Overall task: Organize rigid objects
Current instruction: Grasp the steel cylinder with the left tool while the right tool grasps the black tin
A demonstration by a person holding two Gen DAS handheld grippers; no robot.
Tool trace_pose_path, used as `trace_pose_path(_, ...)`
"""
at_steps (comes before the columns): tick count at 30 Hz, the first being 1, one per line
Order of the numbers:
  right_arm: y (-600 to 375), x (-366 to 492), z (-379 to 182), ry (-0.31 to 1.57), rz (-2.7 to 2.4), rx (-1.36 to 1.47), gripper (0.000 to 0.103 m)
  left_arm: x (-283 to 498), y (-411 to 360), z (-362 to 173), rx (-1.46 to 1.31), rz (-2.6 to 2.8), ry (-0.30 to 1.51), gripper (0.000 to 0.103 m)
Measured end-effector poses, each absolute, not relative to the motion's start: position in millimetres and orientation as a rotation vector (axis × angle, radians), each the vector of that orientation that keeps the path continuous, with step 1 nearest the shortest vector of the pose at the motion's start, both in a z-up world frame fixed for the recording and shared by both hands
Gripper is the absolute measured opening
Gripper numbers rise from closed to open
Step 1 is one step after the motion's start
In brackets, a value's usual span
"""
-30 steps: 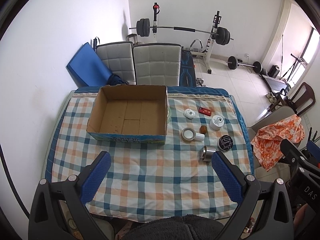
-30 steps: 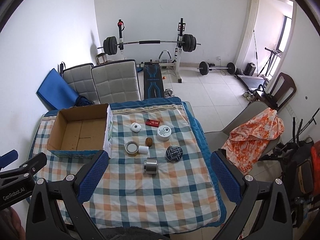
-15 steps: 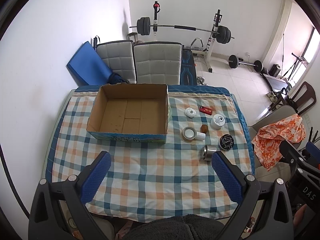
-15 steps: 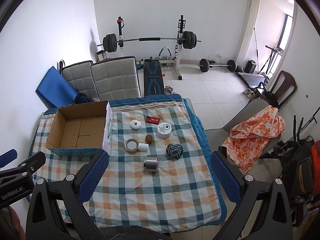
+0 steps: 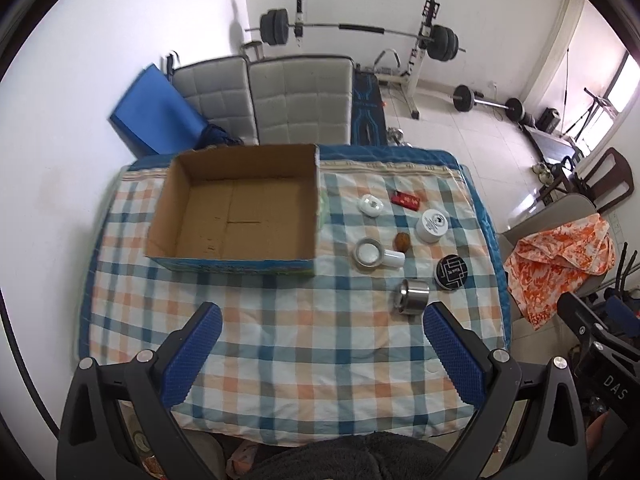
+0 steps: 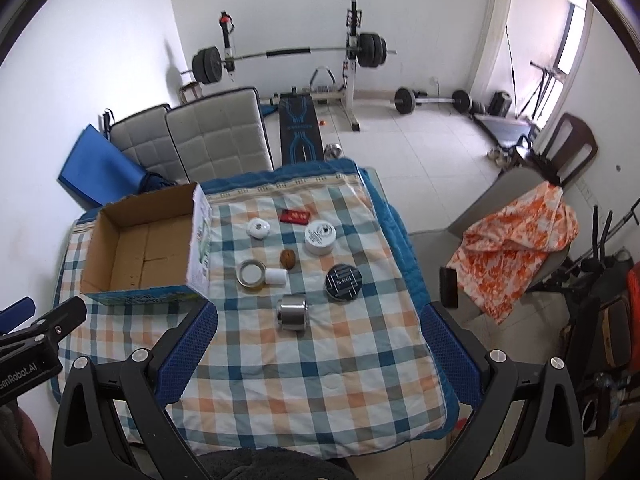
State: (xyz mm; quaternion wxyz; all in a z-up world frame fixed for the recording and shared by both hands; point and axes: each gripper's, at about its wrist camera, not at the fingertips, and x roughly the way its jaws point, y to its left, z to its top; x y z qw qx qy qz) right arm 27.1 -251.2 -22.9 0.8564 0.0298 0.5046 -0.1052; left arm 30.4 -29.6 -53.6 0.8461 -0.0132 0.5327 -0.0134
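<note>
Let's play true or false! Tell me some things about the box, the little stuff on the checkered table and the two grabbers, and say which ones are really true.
1. The cardboard box has nothing inside it. True.
2. The shiny metal cup stands upright. False: it lies on its side on the checkered cloth.
3. The left gripper is squeezing the round black tin. False: its jaws are wide open and hold nothing; the tin sits on the cloth.
4. The red packet lies farther from the grippers than the brown nut. True.
5. The right gripper is open. True.
6. The white jar is inside the box. False: it sits on the cloth outside it.
</note>
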Motion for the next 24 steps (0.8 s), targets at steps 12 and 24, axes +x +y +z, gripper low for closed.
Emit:
trace_pose_path(12, -348.0, 100.0, -183.0, 1.325, -0.315, 0.139, 0.103, 114.9, -139.6, -206.2, 0.12, -0.147, 1.418, 0.103)
trace_pose_path(24, -392.0, 136.9, -288.7, 1.491, -0.312, 0.163, 0.103, 154.7, -189.2, -309.7, 0.189, -0.133, 1.571, 0.102)
